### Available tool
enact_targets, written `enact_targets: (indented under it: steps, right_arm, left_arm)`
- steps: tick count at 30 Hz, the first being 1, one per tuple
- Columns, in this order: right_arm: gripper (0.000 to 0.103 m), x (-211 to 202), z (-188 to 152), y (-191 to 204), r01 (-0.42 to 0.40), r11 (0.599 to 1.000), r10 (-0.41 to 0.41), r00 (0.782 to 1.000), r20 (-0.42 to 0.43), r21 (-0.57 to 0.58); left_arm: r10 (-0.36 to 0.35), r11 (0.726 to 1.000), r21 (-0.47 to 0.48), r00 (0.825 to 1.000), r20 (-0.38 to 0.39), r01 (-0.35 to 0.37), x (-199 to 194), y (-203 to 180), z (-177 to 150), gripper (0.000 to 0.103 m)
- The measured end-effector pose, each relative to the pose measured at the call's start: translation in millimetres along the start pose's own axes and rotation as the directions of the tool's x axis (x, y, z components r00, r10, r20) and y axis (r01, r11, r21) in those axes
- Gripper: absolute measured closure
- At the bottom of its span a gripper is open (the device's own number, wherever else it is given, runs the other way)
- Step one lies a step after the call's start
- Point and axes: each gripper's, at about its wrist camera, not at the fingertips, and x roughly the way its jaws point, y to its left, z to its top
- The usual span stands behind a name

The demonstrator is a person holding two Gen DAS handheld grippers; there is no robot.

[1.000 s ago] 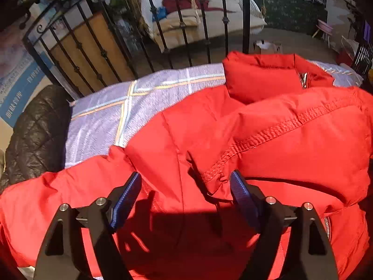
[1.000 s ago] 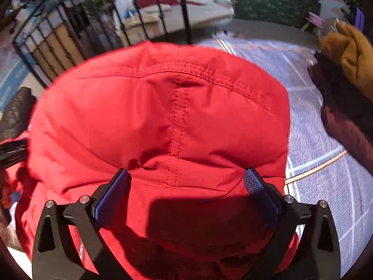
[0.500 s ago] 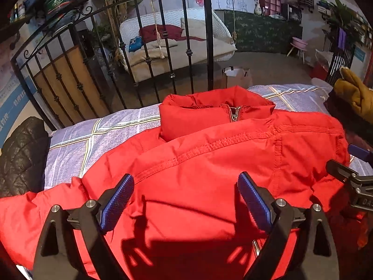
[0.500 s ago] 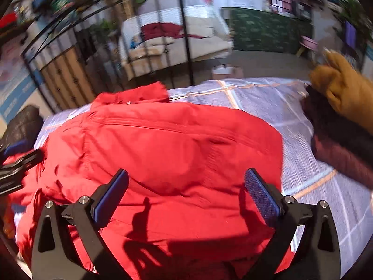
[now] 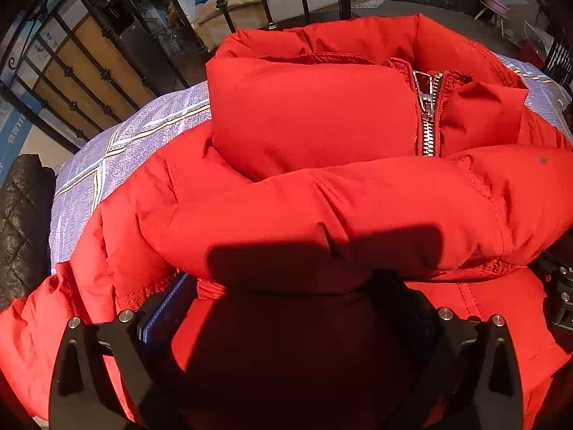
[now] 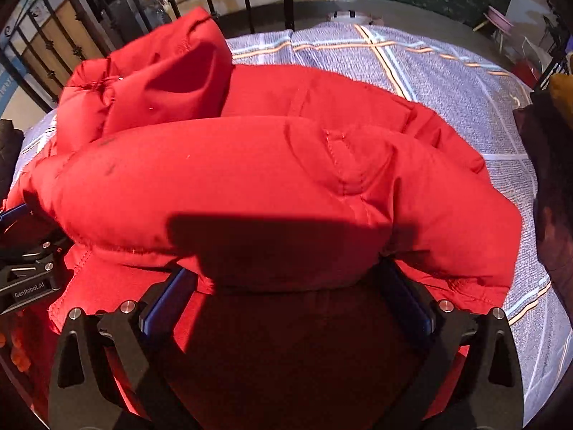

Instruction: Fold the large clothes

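A: What is seen of the surface and the room?

B: A bed (image 6: 447, 82) is covered by a lilac sheet crossed with orange and white lines; a black iron railing (image 5: 107, 75) is seen beyond its far edge.

A: And the task's thing?

B: A puffy red jacket (image 5: 322, 197), quilted, with a metal zipper (image 5: 428, 118), is spread over the bed. A folded roll of it is draped over the wide-spread jaws of the left gripper (image 5: 290, 308) and the right gripper (image 6: 286, 297); nothing is clamped.

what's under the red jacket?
Under the red jacket lies a plaid bedsheet, showing beside and beyond it. Whatever lies directly beneath the jacket is covered. Both tongs' tips are hidden under its folded edge.
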Motion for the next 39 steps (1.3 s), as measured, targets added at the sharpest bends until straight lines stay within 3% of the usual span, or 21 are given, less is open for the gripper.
enact_targets:
  steps: [5,11,23,26,30,34,36,39]
  right_arm:
    - [0.004,10.4,-0.7,3.9,0.033,0.999,-0.033,0.999,0.005,-0.011]
    - [0.004,13.1,-8.4,6.3,0.062,0.998,-0.061,0.997,0.056,-0.02]
    - [0.004,-2.7,-27.5,19.0,0.08,0.996,-0.074,0.983,0.167,-0.028]
    - [0.004,-13.5,-34.2,17.5,0.068,0.998,-0.064,0.982,0.179,-0.015]
    - [0.004,-37.4,-36.4,10.7,0.014,0.999,-0.02,0.992,0.126,0.05]
    - [0.004,-82.5,-61.9,6.7,-0.116,0.987,0.088,0.969,0.232,0.107]
    - [0.004,-86.7,-76.6,9.1,-0.121,0.99,0.098,0.964,0.247,0.078]
    - [0.004,-58.3,-88.8,13.7,-0.013,0.999,0.005,0.986,0.166,0.046]
  left_arm:
    - [-0.042,0.999,-0.014,0.999,-0.014,0.042,10.1,2.9,-4.8,0.004]
    - [-0.023,1.0,-0.002,1.0,0.007,0.023,12.9,-3.2,-9.6,0.004]
    - [-0.02,1.0,0.003,0.994,0.111,0.02,-6.8,-15.4,-25.8,0.004]
    - [0.0,1.0,0.006,0.991,0.132,-0.001,-22.0,-16.7,-35.7,0.005]
    - [0.022,1.0,-0.015,0.981,0.193,-0.02,-59.7,-10.3,-54.8,0.006]
    - [-0.008,1.0,-0.025,0.965,0.261,0.015,-89.3,4.2,-90.2,0.006]
    - [-0.013,0.999,-0.043,0.973,0.232,0.024,-81.9,10.4,-106.3,0.006]
    - [-0.012,0.999,-0.028,0.988,0.155,0.017,-62.0,12.3,-112.6,0.004]
